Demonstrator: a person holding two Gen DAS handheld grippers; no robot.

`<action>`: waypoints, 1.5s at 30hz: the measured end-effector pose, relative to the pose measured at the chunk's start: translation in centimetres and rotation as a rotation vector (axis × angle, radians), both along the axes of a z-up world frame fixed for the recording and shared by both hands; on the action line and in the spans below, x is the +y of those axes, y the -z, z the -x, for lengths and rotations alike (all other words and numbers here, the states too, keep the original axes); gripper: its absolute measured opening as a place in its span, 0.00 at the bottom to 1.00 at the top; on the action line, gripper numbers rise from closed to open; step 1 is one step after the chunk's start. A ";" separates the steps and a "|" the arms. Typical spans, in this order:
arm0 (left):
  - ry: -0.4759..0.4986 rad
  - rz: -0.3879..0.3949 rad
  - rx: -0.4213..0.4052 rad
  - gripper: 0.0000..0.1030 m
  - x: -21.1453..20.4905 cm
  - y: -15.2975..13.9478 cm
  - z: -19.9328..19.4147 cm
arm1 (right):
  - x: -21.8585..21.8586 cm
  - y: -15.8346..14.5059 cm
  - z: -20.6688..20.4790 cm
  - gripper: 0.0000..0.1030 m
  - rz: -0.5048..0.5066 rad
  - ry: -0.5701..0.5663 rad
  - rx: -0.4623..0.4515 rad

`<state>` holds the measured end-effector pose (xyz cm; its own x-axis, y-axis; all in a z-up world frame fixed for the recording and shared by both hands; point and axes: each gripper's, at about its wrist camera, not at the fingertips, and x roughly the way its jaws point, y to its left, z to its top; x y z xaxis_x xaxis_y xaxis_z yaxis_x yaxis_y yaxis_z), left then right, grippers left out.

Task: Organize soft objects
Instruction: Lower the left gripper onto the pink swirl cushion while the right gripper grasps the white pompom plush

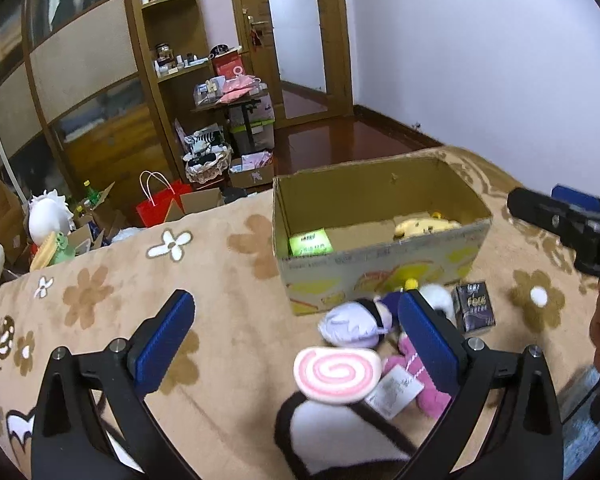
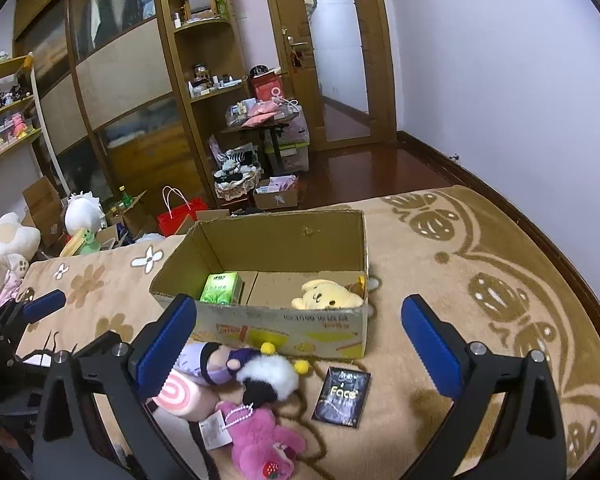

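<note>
Both claws, the left gripper and right gripper, were held spread wide, empty, above plush toys beside a cardboard box.

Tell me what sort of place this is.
Most likely a bedroom: a flower-patterned blanket covers what looks like a bed, a wooden wardrobe with shelves lines the wall, and plush toys pile beside it.

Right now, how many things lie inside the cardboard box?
2: a green tissue pack in the left part of the box, and a yellow plush toy at the right. The near wall may hide more.
</note>
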<state>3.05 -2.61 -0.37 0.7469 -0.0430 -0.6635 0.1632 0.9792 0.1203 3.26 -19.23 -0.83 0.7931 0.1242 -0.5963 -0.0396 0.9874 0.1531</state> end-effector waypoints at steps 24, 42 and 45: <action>0.045 -0.009 0.258 0.98 -0.8 5.9 -3.1 | 1.0 4.4 -1.0 1.00 0.019 -0.012 0.151; 0.073 0.003 0.442 0.98 -1.4 10.3 -6.0 | 2.3 9.5 -4.1 0.88 0.006 -0.050 0.319; 0.074 -0.005 0.459 0.98 -1.6 10.7 -6.2 | 2.6 10.1 -4.5 0.81 0.005 -0.071 0.337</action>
